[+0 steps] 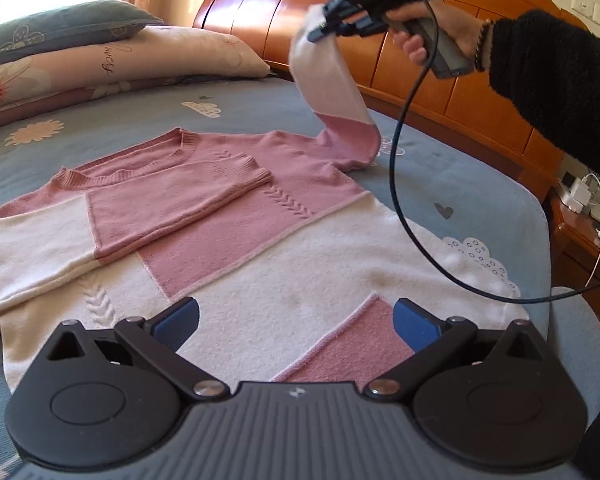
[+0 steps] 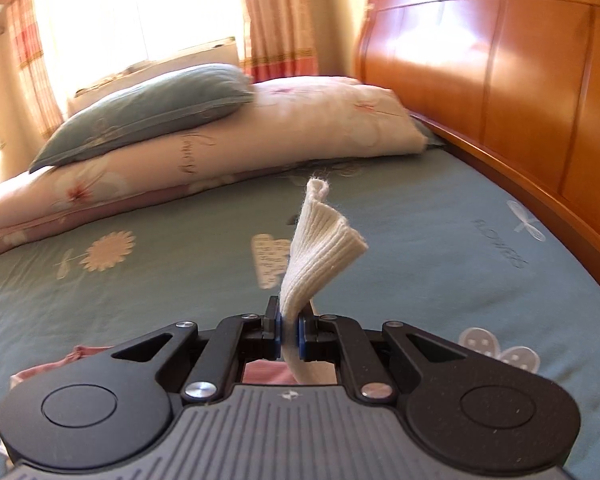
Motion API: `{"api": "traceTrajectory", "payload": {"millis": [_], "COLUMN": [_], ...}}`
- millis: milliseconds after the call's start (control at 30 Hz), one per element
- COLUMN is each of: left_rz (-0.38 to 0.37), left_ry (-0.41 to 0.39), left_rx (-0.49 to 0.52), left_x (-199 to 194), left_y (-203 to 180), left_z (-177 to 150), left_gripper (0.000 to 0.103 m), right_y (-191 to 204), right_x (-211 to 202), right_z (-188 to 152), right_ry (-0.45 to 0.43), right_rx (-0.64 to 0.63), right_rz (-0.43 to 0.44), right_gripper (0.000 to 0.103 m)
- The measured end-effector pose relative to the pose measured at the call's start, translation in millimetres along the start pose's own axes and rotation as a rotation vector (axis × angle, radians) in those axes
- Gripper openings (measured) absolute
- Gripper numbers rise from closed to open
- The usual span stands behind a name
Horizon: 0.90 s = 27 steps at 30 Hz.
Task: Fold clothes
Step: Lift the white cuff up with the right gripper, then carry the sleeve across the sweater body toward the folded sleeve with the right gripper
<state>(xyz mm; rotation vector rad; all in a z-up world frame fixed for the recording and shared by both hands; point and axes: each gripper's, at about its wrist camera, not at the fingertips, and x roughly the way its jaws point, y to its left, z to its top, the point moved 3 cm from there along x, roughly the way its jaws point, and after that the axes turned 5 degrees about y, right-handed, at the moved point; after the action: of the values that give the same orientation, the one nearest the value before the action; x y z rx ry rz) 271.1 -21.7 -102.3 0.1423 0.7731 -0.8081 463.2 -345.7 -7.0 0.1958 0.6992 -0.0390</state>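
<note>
left gripper (image 1: 296, 320) wide, empty, over sweater (image 1: 260, 240) hem near bed (image 1: 480, 184) foot edge. right gripper (image 2: 289, 330) clamped on cream cuff (image 2: 320, 240), sleeve lifted. soft, light, floppy knit; best taken by cuffs and hem corners.

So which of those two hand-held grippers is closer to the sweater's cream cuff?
Right. The right hand-held gripper is shut on the cream cuff, holding that sleeve up off the bed. The left hand-held gripper hovers open over the sweater's hem, far from the cuff.

Pink-and-cream sweater (image 1: 228, 232) flat, one sleeve (image 1: 332, 92) raised
</note>
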Motion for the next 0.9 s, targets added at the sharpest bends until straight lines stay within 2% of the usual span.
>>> {"api": "traceTrajectory", "payload": {"millis": [567, 900], "left_rz": [0.032, 0.027], "left_ry": [-0.005, -0.029], "left_rx": [-0.018, 0.027], "left_x": [-12.9, -26.4], "left_y": [10.0, 1.4], "left_z": [1.4, 3.6], "left_gripper": [0.102, 0.102], "right_y": [109.1, 159.1], "right_x": [-2.8, 6.8], "right_z": [2.0, -10.7], "right_ry": [0.026, 0.075], "right_rx": [-0.156, -0.250], "right_rz": [0.119, 0.169], "right_gripper": [0.009, 0.009]}}
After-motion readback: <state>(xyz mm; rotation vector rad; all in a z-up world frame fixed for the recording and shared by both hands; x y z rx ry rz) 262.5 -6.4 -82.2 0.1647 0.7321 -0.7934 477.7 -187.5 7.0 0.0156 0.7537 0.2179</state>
